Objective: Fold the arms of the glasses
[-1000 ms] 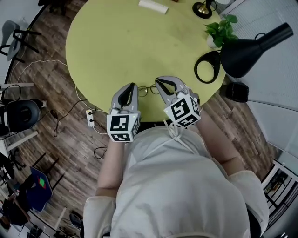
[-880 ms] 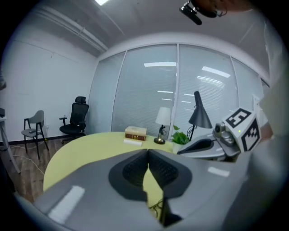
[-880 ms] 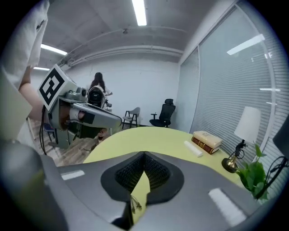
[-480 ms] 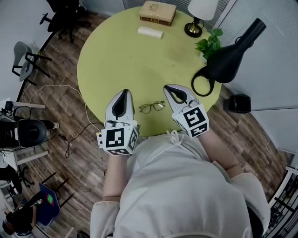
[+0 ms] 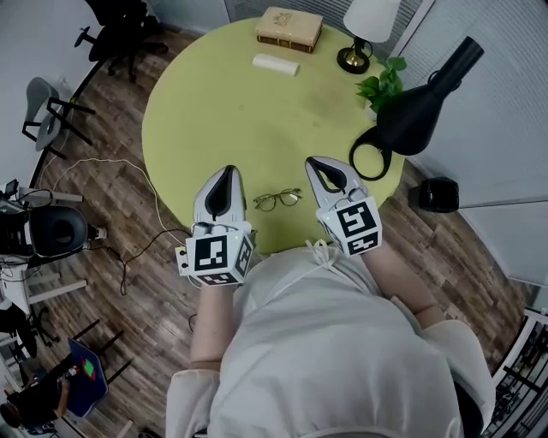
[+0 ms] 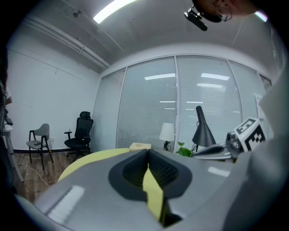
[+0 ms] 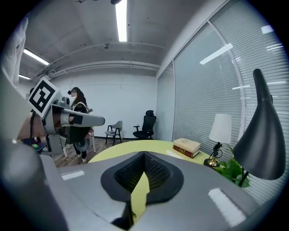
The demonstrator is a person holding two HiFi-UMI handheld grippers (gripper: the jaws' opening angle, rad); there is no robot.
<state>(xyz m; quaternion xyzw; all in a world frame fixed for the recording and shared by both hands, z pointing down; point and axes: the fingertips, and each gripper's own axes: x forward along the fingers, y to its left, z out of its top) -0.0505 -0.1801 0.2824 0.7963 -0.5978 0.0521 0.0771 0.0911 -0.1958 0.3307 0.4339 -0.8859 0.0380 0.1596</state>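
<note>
Thin-framed glasses [image 5: 278,198] lie on the yellow-green round table [image 5: 214,103] near its front edge, between my two grippers and touching neither. I cannot tell how their arms lie. My left gripper [image 5: 228,170] hovers to their left, shut and empty. My right gripper [image 5: 313,161] hovers to their right, also shut and empty. In the left gripper view the jaws [image 6: 147,153] meet at their tips over the table. The right gripper view shows the same closed tips [image 7: 144,156]. Neither gripper view shows the glasses.
At the table's far side are a book [image 5: 289,26], a small white box [image 5: 276,62] and a white-shaded lamp [image 5: 368,26]. A plant [image 5: 384,84] and a black desk lamp [image 5: 424,98] stand at the right edge. Chairs [image 5: 51,120] and cables [image 5: 128,214] occupy the floor at left.
Both grippers have lifted off the glasses and spread slightly apart; the glasses stay on the table. Over the last half second almost nothing has moved.
</note>
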